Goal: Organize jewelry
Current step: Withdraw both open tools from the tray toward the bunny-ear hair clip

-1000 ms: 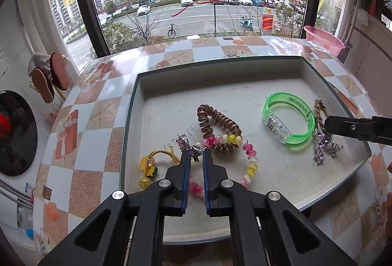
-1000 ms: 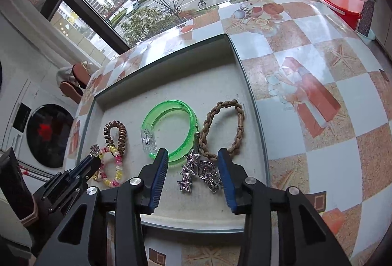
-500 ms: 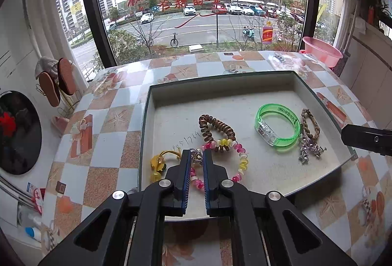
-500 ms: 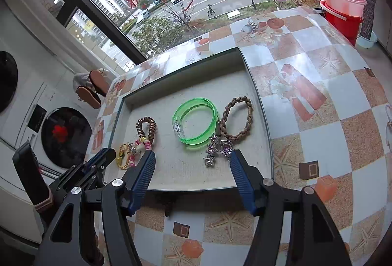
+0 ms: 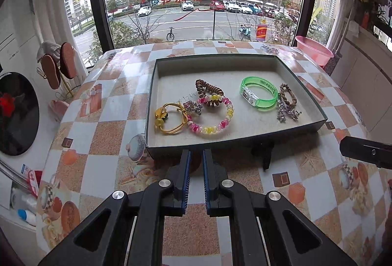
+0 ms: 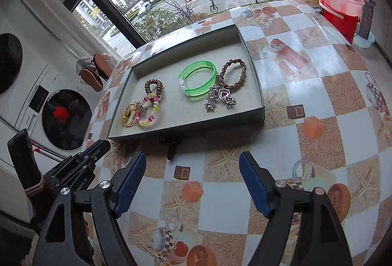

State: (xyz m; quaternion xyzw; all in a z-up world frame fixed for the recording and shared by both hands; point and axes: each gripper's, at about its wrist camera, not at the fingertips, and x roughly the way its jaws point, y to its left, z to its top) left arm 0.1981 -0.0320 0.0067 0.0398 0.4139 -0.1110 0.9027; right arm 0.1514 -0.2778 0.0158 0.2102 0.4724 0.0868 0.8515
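Note:
A shallow grey tray (image 5: 269,59) (image 6: 186,127) on the tiled table holds the jewelry. In it lie a yellow cord bracelet (image 5: 169,119) (image 6: 128,115), a pink-yellow bead bracelet (image 5: 213,127) (image 6: 149,119), a brown coil band (image 5: 208,89) (image 6: 153,85), a green bangle (image 5: 259,94) (image 6: 198,81), a brown braided band (image 5: 287,94) (image 6: 232,77) and silver star and heart charms (image 5: 285,113) (image 6: 220,97). My left gripper (image 5: 196,156) is nearly shut and empty, just before the tray's near wall. My right gripper (image 6: 192,165) is open and empty, back from the tray.
The table (image 5: 105,133) (image 6: 330,99) has a checked orange and white cover. A small black object (image 5: 265,156) (image 6: 171,143) lies by the tray's near wall. A pink basin (image 5: 313,52) (image 6: 340,0) stands beyond the far right edge. A washing machine (image 6: 61,116) stands left.
Both grippers have drawn back from over the tray to the table in front of it. The right gripper's jaws have opened wider. The jewelry has stayed in place.

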